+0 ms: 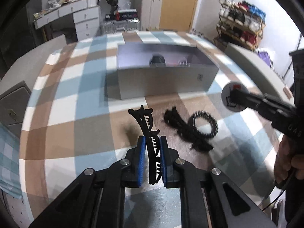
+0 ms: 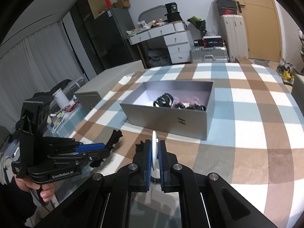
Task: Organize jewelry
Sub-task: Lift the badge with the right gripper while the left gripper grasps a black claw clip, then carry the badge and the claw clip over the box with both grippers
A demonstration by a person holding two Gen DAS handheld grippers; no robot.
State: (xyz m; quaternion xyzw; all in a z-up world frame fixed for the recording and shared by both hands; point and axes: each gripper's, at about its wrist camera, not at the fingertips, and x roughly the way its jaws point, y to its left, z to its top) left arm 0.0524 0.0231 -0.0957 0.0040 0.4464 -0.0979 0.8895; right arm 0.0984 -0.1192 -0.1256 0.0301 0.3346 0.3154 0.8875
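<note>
Two ribbed blue-padded tongs — toothed black hair claw, flat white disc.

My left gripper has blue pads and pinches a black hair clip. At twelve o'clock, a grey box sits on the blue, brown and white checked bedspread.

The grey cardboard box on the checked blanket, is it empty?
No, the open grey cardboard box on the checked blanket already holds black and pink hair accessories at one end.
</note>
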